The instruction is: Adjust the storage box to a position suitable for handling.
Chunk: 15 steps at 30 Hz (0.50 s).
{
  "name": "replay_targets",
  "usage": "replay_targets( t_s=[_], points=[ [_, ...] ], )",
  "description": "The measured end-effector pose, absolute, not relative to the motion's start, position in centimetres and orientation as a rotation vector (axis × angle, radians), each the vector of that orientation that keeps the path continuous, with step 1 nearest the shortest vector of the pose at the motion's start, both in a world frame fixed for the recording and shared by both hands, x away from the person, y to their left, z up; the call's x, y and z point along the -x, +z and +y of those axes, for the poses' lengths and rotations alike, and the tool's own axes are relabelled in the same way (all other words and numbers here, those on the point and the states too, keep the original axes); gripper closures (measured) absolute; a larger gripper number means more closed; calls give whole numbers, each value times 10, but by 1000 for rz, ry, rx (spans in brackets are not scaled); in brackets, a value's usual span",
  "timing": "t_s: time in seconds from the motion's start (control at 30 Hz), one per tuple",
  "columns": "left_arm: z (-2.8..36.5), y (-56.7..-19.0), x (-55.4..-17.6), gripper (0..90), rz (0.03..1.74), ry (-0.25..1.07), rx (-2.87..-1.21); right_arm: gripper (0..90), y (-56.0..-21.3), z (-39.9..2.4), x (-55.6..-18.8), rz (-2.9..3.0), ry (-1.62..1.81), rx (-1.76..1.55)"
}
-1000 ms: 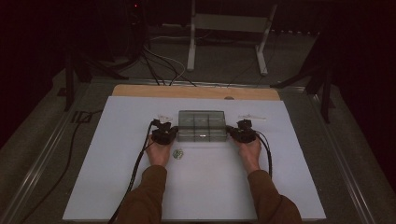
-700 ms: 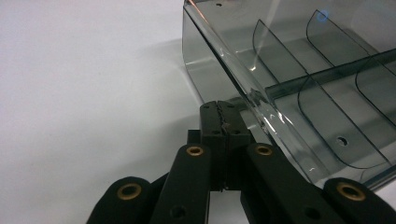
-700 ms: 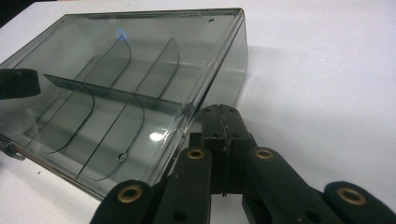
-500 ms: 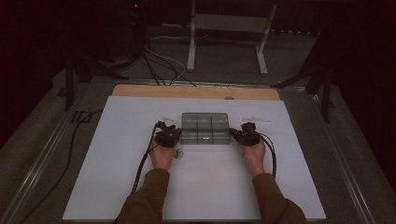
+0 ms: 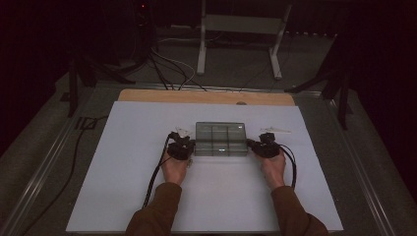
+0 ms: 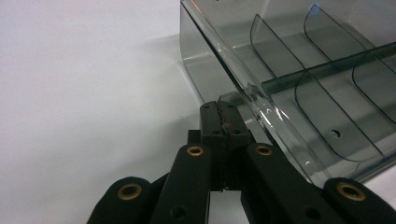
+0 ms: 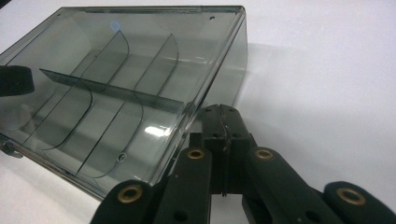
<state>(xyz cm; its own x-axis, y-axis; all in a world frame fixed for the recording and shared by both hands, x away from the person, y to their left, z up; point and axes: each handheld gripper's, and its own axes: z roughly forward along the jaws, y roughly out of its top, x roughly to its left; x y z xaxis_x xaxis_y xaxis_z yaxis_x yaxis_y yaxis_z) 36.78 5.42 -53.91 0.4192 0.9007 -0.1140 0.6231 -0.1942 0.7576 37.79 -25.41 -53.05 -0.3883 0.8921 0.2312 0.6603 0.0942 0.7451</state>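
Both sets of jaws are pressed together with nothing between them, tips butted against opposite end walls of the clear divided box (image 5: 221, 139). High view: box sits at frame centre on the white sheet (image 5: 123, 196), left gripper (image 5: 188, 145) at its left end, right gripper (image 5: 252, 144) at its right end, a hand behind each, cables trailing toward the bottom of the frame. Left gripper view: left gripper (image 6: 219, 106) tips meet low centre, touching the box (image 6: 299, 93) end wall just under the rim; box fills the upper right, compartments look empty. Right gripper view: right gripper (image 7: 218, 109) tips centre, against the box (image 7: 116, 93) end wall near its corner; the dark shape at the left edge is probably the other gripper. Risk: this is a squeeze from both ends, not a pinch, so uneven push would likely skew or slide the box on the smooth sheet, and a tip could ride up over the rim or slip off the glossy wall. The high view gives overall alignment on the sheet; the gripper views give the actual contact points and the dividers, too small to read from above.
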Motion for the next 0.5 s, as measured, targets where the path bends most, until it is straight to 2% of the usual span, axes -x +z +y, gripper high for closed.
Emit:
replay_targets(
  t_s=[0.5],
  points=[
    [47, -541, -335, 900, 1253, 479, -1915, 900, -530, -266, -353, 2107, 1186, -1523]
  ],
)
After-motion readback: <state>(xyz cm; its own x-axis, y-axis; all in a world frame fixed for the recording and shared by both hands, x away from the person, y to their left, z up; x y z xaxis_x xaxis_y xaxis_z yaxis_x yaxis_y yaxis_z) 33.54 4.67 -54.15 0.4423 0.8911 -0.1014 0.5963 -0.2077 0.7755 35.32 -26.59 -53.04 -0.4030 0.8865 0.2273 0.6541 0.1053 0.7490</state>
